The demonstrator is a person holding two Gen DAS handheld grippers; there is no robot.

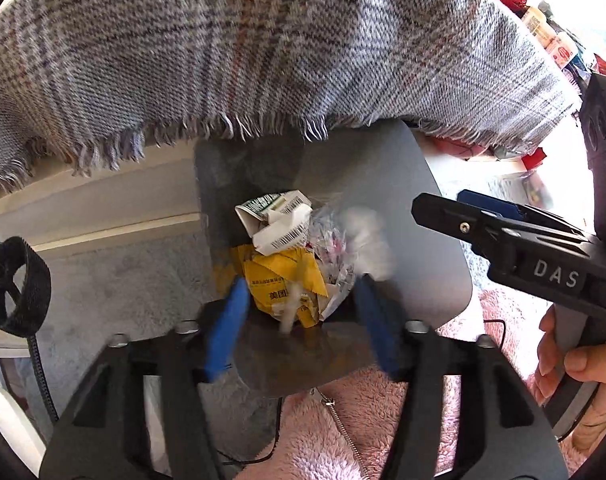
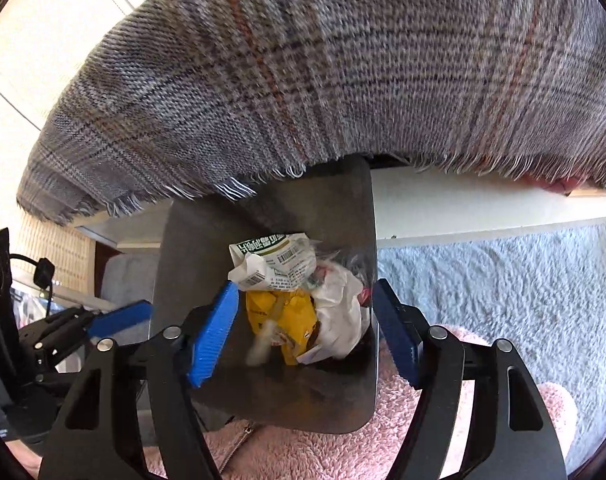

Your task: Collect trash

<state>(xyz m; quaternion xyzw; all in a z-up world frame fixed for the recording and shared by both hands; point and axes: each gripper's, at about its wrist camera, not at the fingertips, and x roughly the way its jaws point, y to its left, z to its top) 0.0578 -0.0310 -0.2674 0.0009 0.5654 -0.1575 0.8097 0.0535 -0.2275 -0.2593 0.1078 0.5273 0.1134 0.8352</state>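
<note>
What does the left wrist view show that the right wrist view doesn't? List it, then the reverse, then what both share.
Left wrist only: a hand gripping the right gripper's handle, a black strap loop, and shelf clutter at top right.

Right wrist only: a pale blue rug beside the bin.

Both: the grey bin holding a yellow wrapper and a white carton, the plaid cloth above, and a pink fleece garment.

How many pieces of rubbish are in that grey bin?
4 visible: a white-green carton at the back, a yellow wrapper in front, white crumpled paper on the right, clear plastic. More may lie beneath.
</note>
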